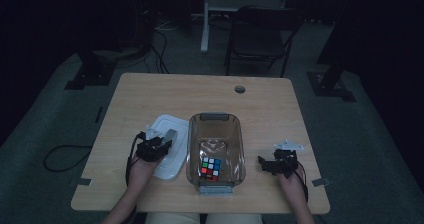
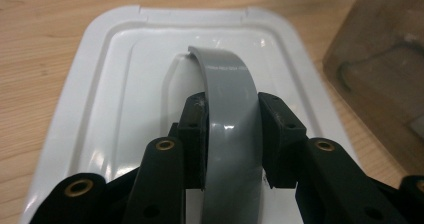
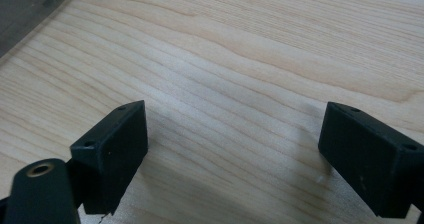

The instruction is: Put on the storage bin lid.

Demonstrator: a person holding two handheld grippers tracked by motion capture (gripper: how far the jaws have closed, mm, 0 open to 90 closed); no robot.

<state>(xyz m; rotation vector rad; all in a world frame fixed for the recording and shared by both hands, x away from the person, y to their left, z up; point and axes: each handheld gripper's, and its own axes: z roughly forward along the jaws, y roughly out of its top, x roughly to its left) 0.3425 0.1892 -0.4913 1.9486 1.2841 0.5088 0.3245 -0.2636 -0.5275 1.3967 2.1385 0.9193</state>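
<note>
counter [image 1: 150,91]: light wood, round hole [image 1: 240,89] near far edge | clear bin [image 1: 192,149]: centre-near, open top, grey latches at near and far ends | colour cube [image 1: 210,168]: inside bin, near end | chair [image 1: 260,34]: on floor beyond counter's far edge

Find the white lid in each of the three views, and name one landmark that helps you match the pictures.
High view: the lid lies on the table left of the clear bin, under the left gripper.
Left gripper view: the lid spreads across the middle, its grey handle between the fingers.
Right gripper view: the lid is not in it.
Shared landmark: the wooden table.
</note>
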